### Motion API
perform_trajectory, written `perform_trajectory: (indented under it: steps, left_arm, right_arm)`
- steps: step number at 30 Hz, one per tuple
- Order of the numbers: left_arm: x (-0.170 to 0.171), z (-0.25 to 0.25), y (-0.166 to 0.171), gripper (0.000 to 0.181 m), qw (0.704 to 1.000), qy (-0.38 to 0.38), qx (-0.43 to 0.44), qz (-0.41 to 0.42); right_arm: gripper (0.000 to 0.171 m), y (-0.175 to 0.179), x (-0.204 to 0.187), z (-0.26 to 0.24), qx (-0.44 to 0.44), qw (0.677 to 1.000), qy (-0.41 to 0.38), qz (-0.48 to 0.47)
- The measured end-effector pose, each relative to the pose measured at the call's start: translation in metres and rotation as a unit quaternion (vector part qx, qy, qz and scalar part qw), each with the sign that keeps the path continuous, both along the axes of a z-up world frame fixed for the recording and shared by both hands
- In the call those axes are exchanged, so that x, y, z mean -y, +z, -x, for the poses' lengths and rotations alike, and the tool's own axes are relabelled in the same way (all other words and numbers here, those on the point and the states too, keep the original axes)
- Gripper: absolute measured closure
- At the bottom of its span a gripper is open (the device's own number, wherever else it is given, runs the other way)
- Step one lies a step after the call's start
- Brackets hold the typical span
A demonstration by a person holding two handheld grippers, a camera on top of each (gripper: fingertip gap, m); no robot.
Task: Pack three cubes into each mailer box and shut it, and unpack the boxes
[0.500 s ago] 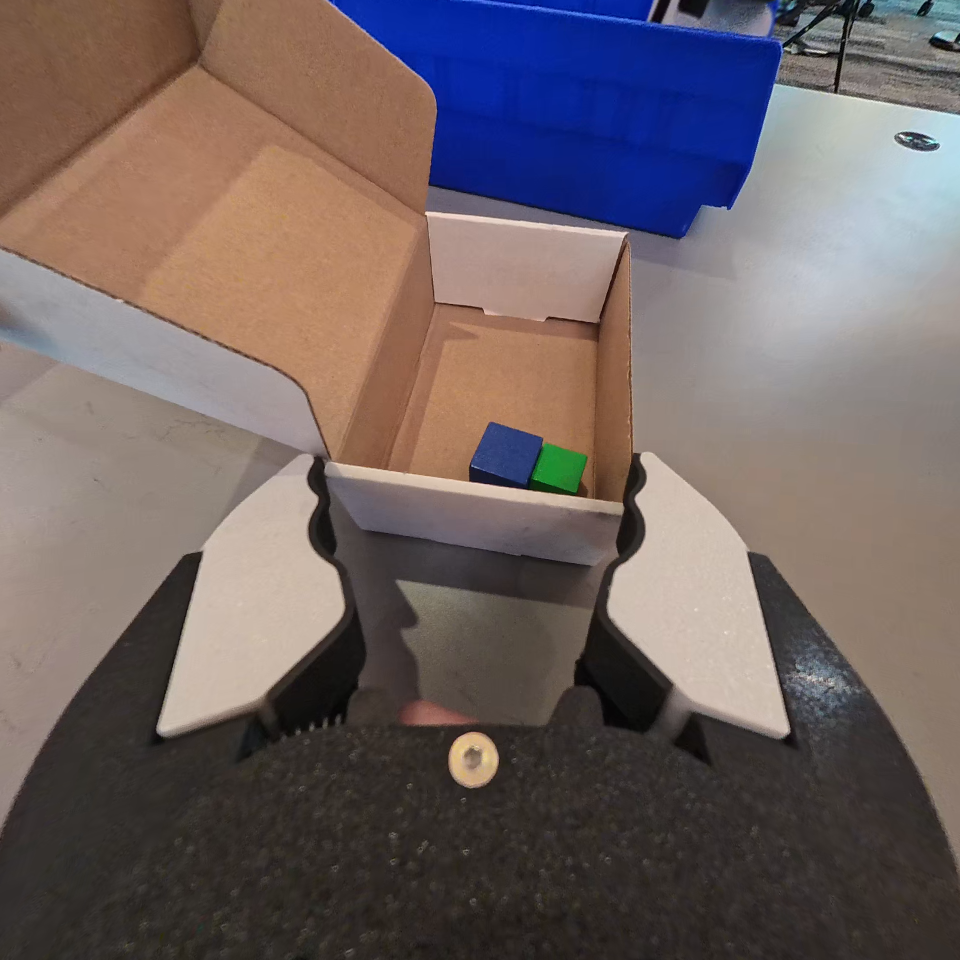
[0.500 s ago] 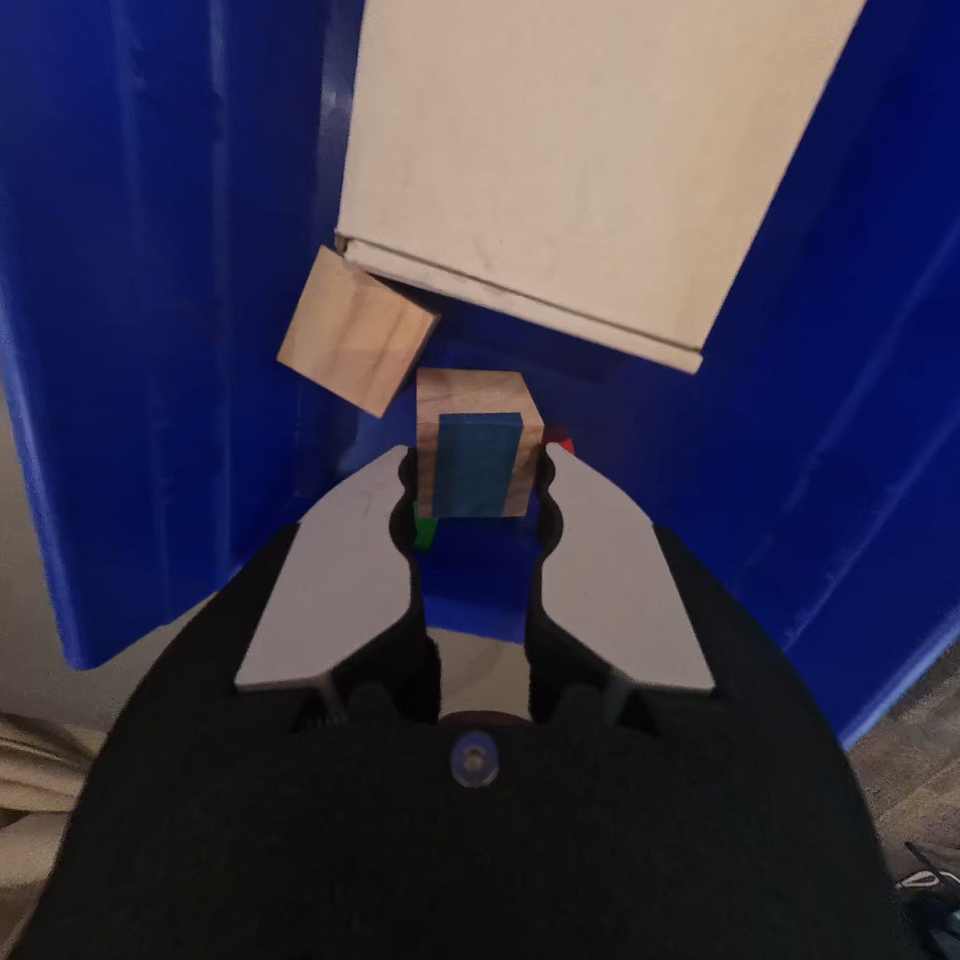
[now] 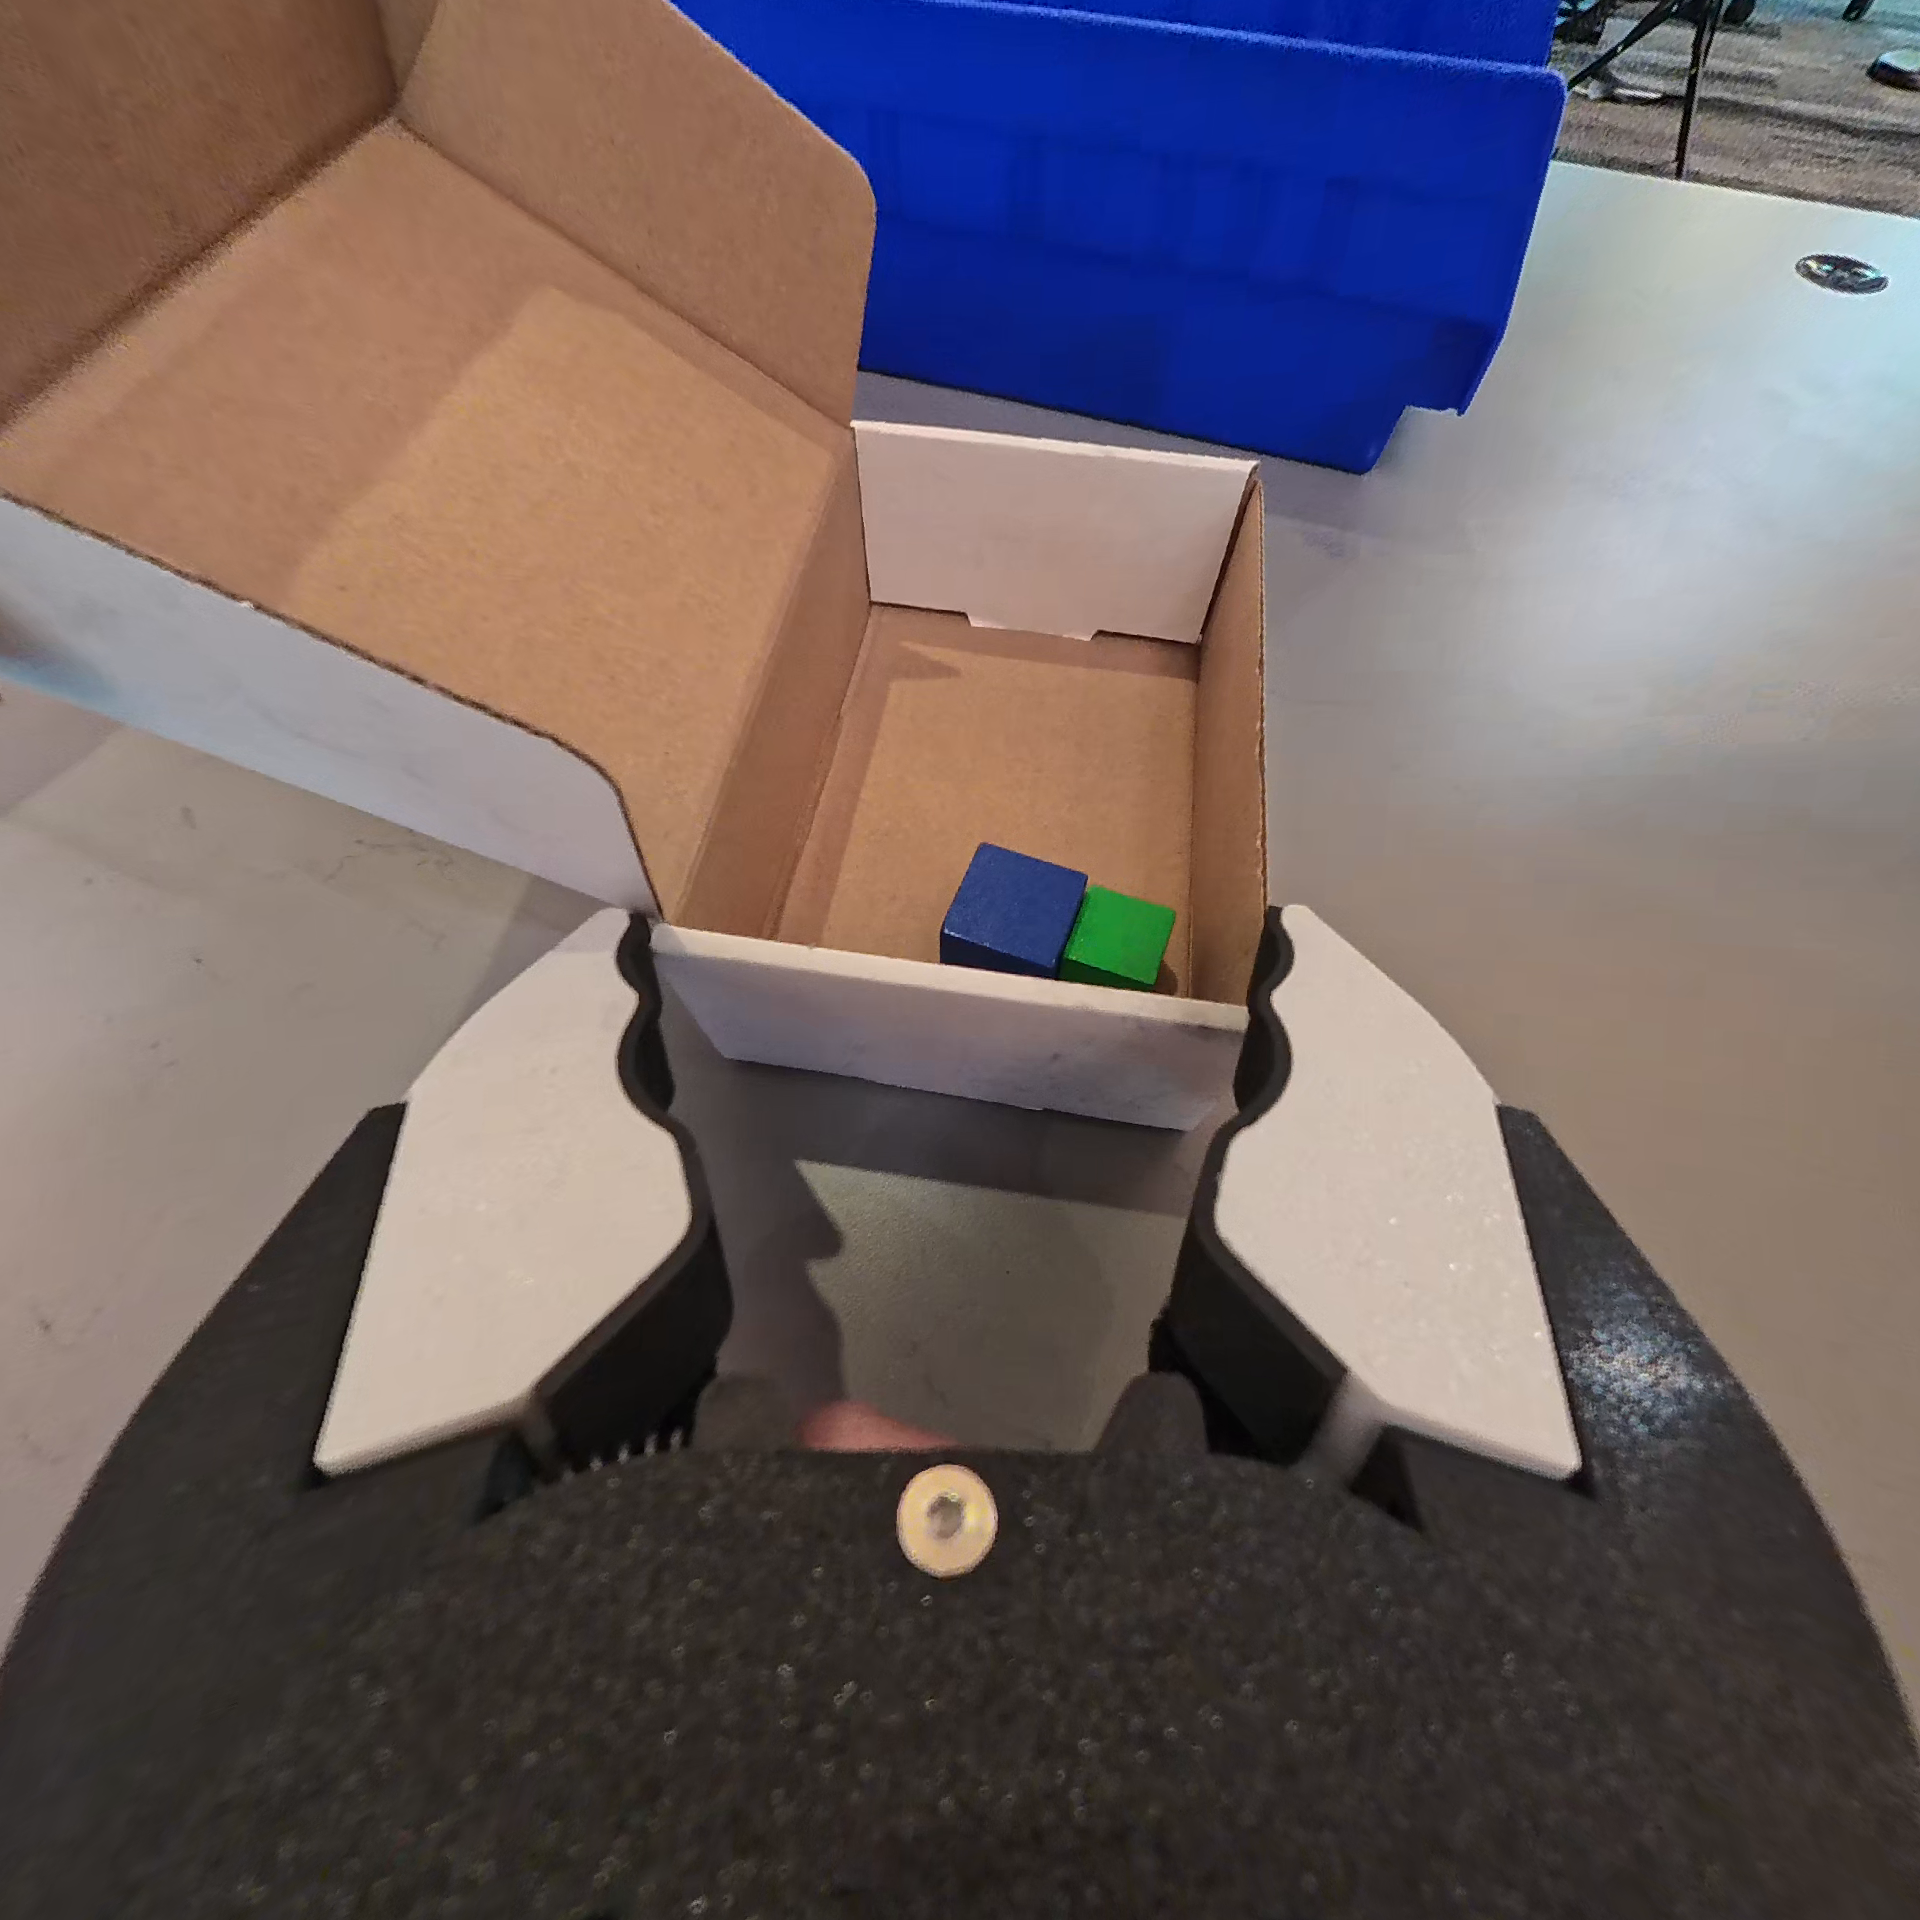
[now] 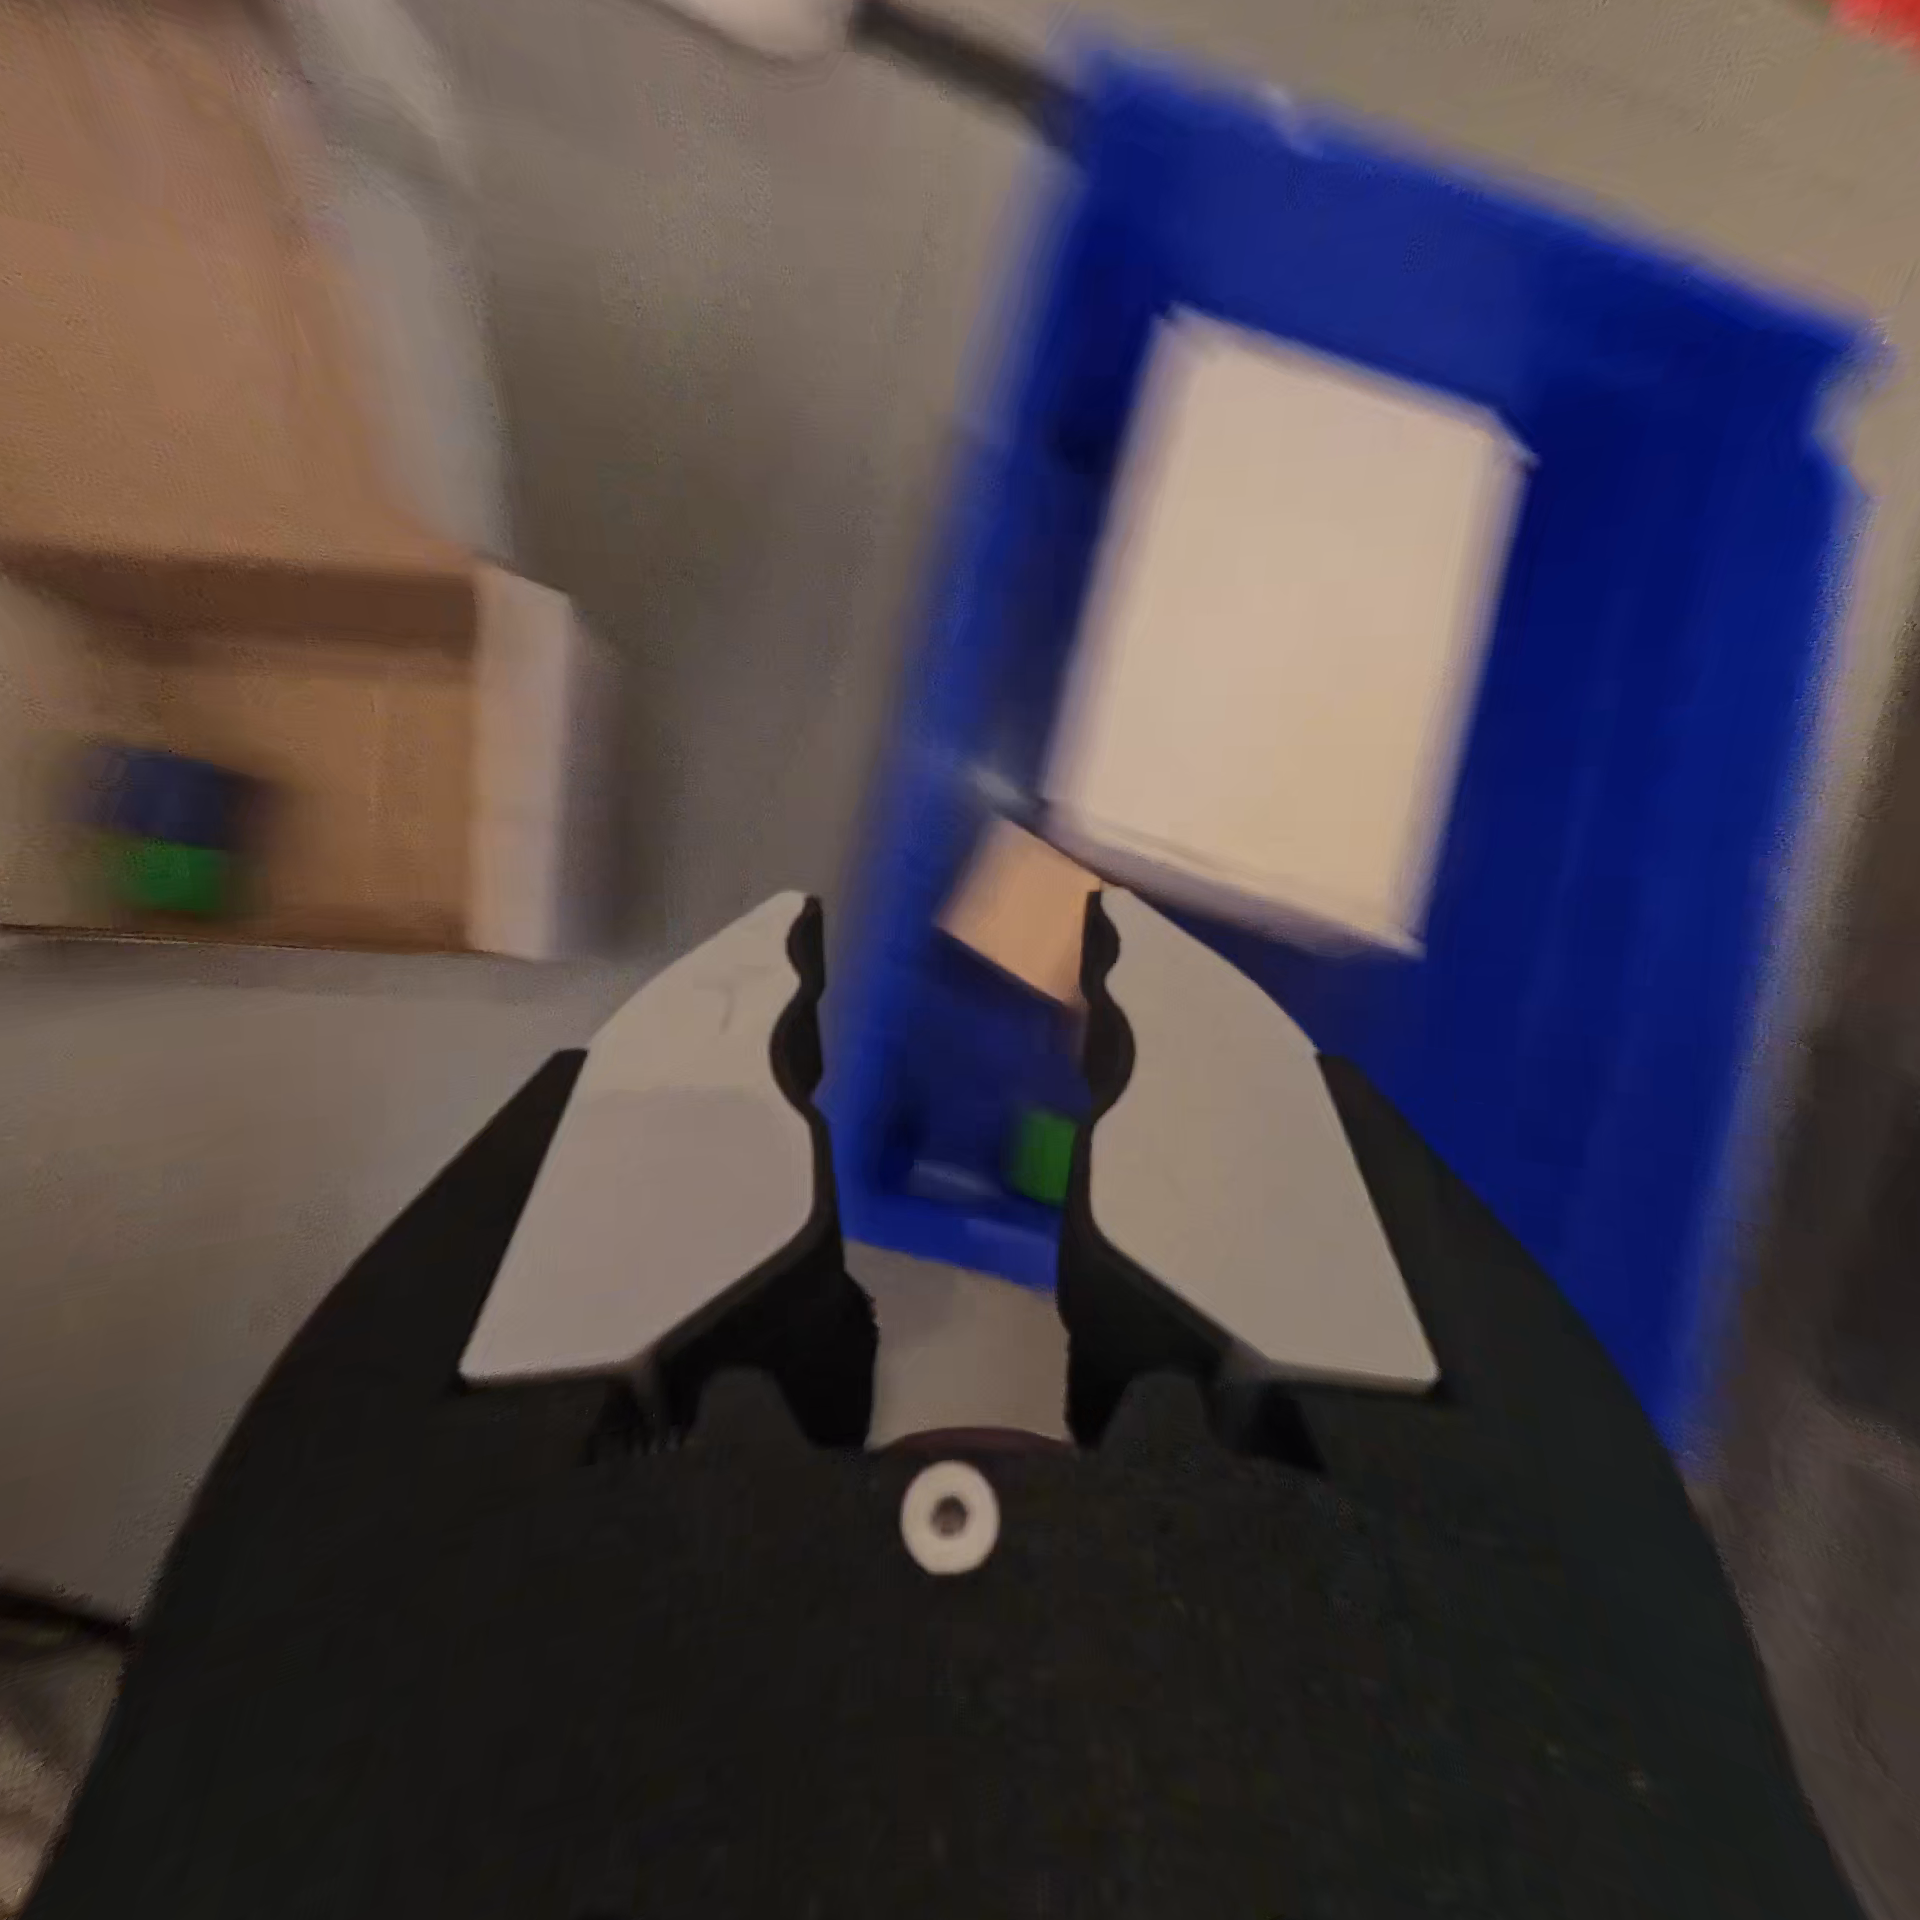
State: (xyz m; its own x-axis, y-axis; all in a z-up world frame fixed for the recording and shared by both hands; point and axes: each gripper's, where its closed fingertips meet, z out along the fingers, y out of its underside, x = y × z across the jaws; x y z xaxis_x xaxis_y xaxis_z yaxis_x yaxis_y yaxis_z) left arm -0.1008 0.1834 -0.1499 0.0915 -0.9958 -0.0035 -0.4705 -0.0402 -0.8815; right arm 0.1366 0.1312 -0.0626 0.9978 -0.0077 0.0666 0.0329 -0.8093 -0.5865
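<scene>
Black tongs (image 3: 951,971), grey fingers (image 3: 520,1195), silver screw (image 3: 947,1520)

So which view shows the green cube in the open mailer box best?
Left wrist view: the green cube sits sharp beside the blue cube in the open mailer box. The right wrist view shows it only as a motion-blurred green patch.

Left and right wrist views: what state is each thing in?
Mailer box: open, lid up, two cubes inside.
Blue cube: in the box, touching green cube.
White box: shut, lying in blue bin.
Left gripper: open, empty.
Right gripper: open, empty, picture blurred.
</scene>
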Motion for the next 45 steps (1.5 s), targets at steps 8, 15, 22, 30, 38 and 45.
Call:
perform_trajectory:
  steps: [8, 15, 22, 30, 38, 45]
  left_arm:
    - [0.0, 0.0, 0.0, 0.075, 1.0, 0.0, 0.002, -0.002]
    - [0.001, 0.0, 0.0, 0.075, 1.0, -0.005, 0.003, -0.002]
    - [0.0, 0.0, 0.0, 0.075, 1.0, -0.006, 0.003, -0.003]
    - [0.0, 0.0, 0.0, 0.075, 1.0, -0.004, 0.003, -0.004]
    - [-0.002, 0.001, 0.0, 0.075, 1.0, -0.001, 0.0, -0.006]
    - [-0.001, 0.001, 0.0, 0.075, 1.0, -0.002, -0.001, -0.005]
  right_arm:
    - [0.113, -0.063, -0.054, 0.208, -0.118, 0.951, 0.266, 0.1]
    - [0.114, -0.108, -0.054, 0.218, 0.0, 0.867, 0.45, 0.213]
    - [0.135, -0.119, -0.054, 0.223, 0.047, 0.802, 0.549, 0.231]
    - [0.145, -0.105, -0.065, 0.218, 0.099, 0.807, 0.559, 0.166]
    - [0.145, 0.059, -0.043, 0.114, 0.125, 0.926, 0.354, -0.029]
    - [0.145, -0.03, 0.028, -0.113, 0.014, 0.991, -0.058, 0.12]
